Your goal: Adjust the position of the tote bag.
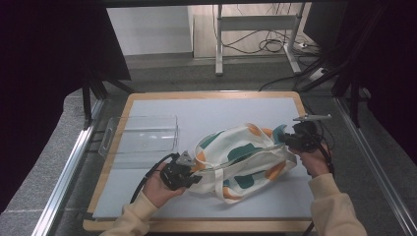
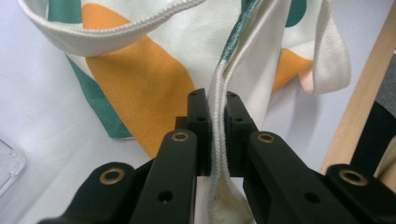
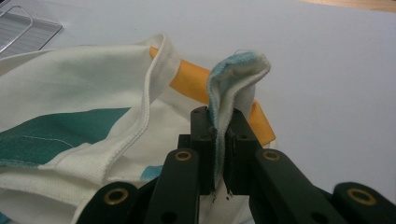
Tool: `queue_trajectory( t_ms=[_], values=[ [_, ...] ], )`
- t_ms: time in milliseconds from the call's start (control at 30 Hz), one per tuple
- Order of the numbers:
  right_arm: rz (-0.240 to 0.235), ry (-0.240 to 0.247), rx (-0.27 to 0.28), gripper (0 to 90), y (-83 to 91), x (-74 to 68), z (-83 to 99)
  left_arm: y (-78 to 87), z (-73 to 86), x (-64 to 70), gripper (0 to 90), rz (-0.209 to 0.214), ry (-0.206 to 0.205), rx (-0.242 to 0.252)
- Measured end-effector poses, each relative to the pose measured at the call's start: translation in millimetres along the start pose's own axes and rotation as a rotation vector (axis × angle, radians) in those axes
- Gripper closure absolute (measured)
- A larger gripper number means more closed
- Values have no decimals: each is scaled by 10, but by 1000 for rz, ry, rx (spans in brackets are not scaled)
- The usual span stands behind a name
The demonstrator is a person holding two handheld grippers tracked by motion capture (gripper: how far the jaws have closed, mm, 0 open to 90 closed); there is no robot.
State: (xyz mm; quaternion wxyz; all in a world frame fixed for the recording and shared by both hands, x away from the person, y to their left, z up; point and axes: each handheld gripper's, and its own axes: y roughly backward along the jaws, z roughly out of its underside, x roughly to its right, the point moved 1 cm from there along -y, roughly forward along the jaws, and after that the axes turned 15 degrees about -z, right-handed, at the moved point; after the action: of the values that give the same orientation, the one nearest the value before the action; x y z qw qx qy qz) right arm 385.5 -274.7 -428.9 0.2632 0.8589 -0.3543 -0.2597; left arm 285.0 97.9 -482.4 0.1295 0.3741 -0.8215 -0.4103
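Cream canvas tote bag with teal and orange patches, pinched at both ends.

High view: bag lies mid-bench, clear plastic tray to its far left; left gripper at near-left edge, right gripper at right edge.
Left gripper view: jaws pressed on the bag's white seam.
Right gripper view: jaws clamp a folded teal-edged corner.

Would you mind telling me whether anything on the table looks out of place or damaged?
Nothing looks damaged or spilled. The tote bag lies crumpled only because the left gripper and right gripper each pinch its rim. The clear tray overhangs the board's left edge slightly.
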Motion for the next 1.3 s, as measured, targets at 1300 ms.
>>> queue_trajectory(
  t_ms=[1300],
  values=[
    [12, -66, 82, 814, 288, -67, 495, -212, -184, -189, 843, -61, 17, -1]
  ],
)
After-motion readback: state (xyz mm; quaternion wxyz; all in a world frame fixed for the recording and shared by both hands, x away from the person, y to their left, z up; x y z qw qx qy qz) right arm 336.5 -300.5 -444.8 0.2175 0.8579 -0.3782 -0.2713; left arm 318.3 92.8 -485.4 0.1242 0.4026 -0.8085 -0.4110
